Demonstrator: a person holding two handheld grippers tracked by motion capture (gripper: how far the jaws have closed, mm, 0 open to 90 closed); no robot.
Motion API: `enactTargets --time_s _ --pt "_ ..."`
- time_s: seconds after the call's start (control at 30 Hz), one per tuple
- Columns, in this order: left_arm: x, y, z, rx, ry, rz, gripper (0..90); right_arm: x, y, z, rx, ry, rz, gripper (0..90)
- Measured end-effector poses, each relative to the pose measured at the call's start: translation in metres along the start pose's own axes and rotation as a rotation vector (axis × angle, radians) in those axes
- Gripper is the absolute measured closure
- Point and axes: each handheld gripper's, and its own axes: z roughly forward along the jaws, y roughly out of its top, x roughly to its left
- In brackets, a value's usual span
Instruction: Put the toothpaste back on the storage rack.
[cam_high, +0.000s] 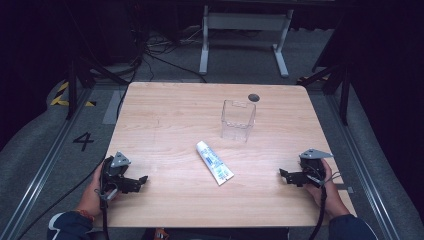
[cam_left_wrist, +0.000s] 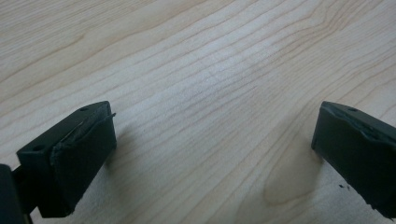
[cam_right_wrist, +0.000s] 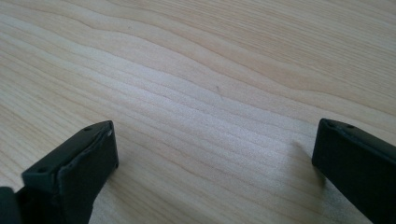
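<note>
Toothpaste tube (cam_high: 214, 162) lies flat mid-bench, at 7 o'clock from the clear box (cam_high: 238, 120) — light, soft, likely slick; best pinched across its firmer cap end. Left gripper (cam_high: 141, 181) and right gripper (cam_high: 283, 174) rest apart, fingers released, nothing between them.
</note>
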Motion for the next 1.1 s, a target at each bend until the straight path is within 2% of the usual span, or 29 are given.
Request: enactTargets --time_s 0.03,0.2,0.23,0.27,0.3,0.33,0.37,0.5,0.53,0.57,0.6,0.63,0.7,0.77,0.83,0.9,0.93,1.03,1.1 --pt "0.001 0.001 0.000 0.006 -0.006 0.014 0.2 0.000 0.000 0.000 -0.001 0.001 -0.004 0.2" --pt "0.001 0.002 0.002 0.000 -0.011 0.034 0.4 0.000 0.000 0.000 -0.001 0.001 -0.004 0.2" --pt "0.001 0.003 0.002 0.003 -0.024 0.034 0.3 0.000 0.000 0.000 -0.001 0.000 -0.003 0.2" --pt "0.003 0.004 0.002 0.009 -0.025 0.057 0.3 0.000 0.000 0.000 0.000 -0.001 0.001 0.2" --pt "0.002 0.005 0.003 0.017 -0.036 0.044 0.3 0.000 0.000 0.000 0.000 -0.001 0.001 0.2" --pt "0.003 0.007 0.003 0.024 -0.033 0.062 0.3 0.000 0.000 0.000 0.001 0.000 -0.003 0.2" --pt "0.003 0.009 0.004 0.032 -0.052 0.066 0.3 0.000 0.000 0.000 0.001 0.002 -0.004 0.2" --pt "0.000 0.019 0.010 0.066 -0.106 0.124 1.0 0.000 0.000 0.000 -0.001 0.006 -0.008 0.2" --pt "-0.003 0.023 0.011 0.065 -0.121 0.146 3.2 0.000 0.000 0.000 -0.001 0.006 -0.008 0.2" --pt "-0.006 0.028 0.011 0.061 -0.143 0.196 8.7 0.000 0.000 0.000 -0.001 0.006 -0.008 0.2" --pt "-0.008 0.031 0.012 0.061 -0.160 0.215 17.7 0.000 0.000 0.000 0.000 0.006 -0.010 0.2" --pt "-0.012 0.038 0.013 0.074 -0.172 0.255 23.5 0.000 0.000 0.000 0.000 0.006 -0.012 0.2" --pt "-0.019 0.046 0.016 0.082 -0.177 0.286 17.5 0.000 0.000 0.000 -0.001 0.007 -0.009 0.2" --pt "-0.026 0.057 0.019 0.079 -0.215 0.318 20.3 0.000 0.000 0.000 0.000 0.009 -0.008 0.2" --pt "-0.032 0.068 0.022 0.080 -0.215 0.367 20.8 0.000 0.000 0.000 0.000 0.012 -0.010 0.2" --pt "-0.038 0.078 0.024 0.082 -0.231 0.395 20.7 0.000 0.000 0.000 0.000 0.012 -0.010 0.2" --pt "-0.043 0.087 0.027 0.082 -0.231 0.439 21.0 0.000 0.000 0.000 0.000 0.012 -0.011 0.2" --pt "-0.054 0.103 0.031 0.073 -0.255 0.494 21.1 0.000 0.000 -0.001 0.000 0.013 -0.012 0.2" --pt "-0.058 0.108 0.032 0.070 -0.265 0.509 21.1 0.000 -0.001 -0.001 0.000 0.014 -0.013 0.2"
